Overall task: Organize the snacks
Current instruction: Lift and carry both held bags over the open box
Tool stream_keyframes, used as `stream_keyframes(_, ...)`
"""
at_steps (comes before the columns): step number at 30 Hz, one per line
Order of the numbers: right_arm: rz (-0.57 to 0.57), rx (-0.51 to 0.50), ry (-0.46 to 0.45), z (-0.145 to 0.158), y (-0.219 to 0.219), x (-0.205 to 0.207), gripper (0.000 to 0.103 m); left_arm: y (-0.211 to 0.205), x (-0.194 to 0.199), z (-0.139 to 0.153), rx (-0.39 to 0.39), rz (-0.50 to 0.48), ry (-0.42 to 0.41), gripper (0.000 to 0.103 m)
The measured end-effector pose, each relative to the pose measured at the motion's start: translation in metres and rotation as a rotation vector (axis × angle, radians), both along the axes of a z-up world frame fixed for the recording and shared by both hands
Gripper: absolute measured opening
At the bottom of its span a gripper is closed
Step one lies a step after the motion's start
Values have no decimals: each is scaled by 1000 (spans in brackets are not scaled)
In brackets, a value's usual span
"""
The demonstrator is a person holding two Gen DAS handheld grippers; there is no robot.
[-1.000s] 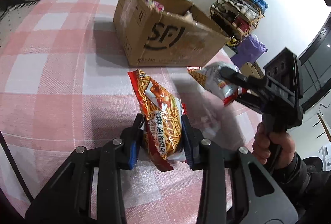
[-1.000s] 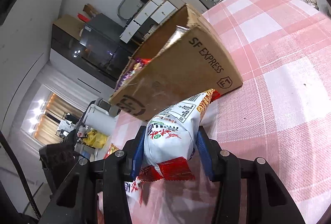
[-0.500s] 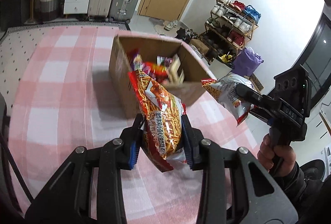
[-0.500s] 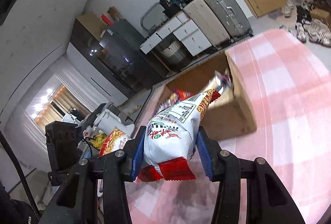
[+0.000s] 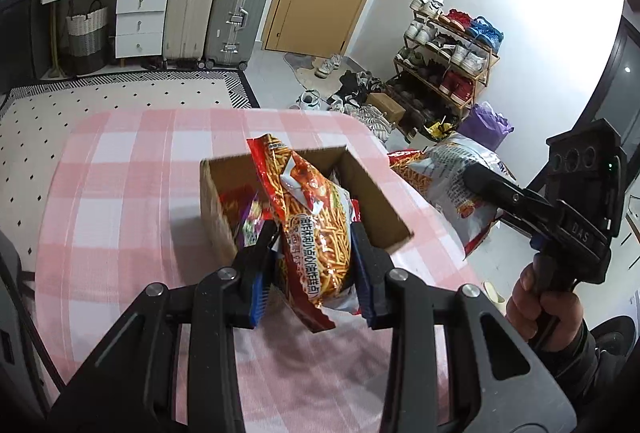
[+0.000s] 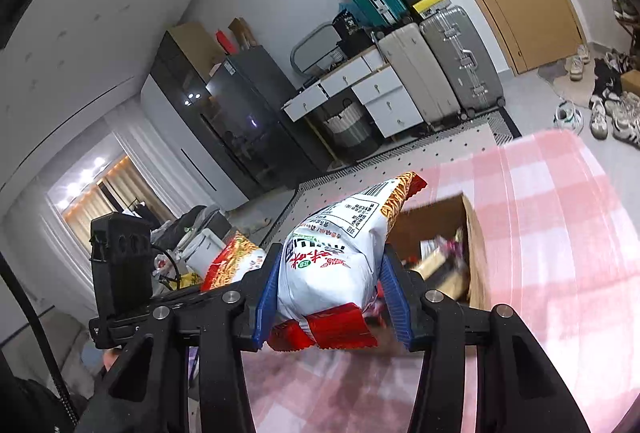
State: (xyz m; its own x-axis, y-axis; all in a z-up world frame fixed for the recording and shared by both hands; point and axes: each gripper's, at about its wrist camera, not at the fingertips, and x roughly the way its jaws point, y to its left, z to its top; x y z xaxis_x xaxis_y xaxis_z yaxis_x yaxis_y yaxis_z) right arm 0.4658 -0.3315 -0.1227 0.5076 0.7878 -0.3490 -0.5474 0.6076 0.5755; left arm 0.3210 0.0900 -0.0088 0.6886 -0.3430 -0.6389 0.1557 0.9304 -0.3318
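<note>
My left gripper is shut on a red-orange bag of stick snacks, held in the air over the open cardboard box. The box holds several snack packets and sits on the pink checked tablecloth. My right gripper is shut on a white snack bag with a red sealed end, raised beside the box. From the left wrist view the right gripper and its white bag hang to the right of the box. The left gripper's bag shows at left in the right wrist view.
A person's hand grips the right tool's handle. Beyond the table edge lie a patterned rug, suitcases, white drawers, a shoe rack and loose shoes on the floor.
Both grippers have risen with their bags. The box, earlier seen from the side ahead, now lies below with its open top in view.
</note>
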Motion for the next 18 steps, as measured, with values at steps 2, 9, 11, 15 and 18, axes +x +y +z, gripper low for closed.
stream_keyframes(2,1,-4,-11,5,2,7,47,-5,12,5,12,3,-5,32)
stream_keyframes(9,-10,-19,-3,8,7,34,47,-26,40,22,86,9,-42,32)
stream_keyframes(11,-13,-39,-1,7,11,41,47,-31,48,22,96,7,-42,32)
stream_keyframes(15,-29,-104,-5,0,21,47,47,-37,65,13,93,1,-18,32)
stream_keyframes(18,-39,-136,-1,-7,25,53,47,-34,79,1,70,12,6,32)
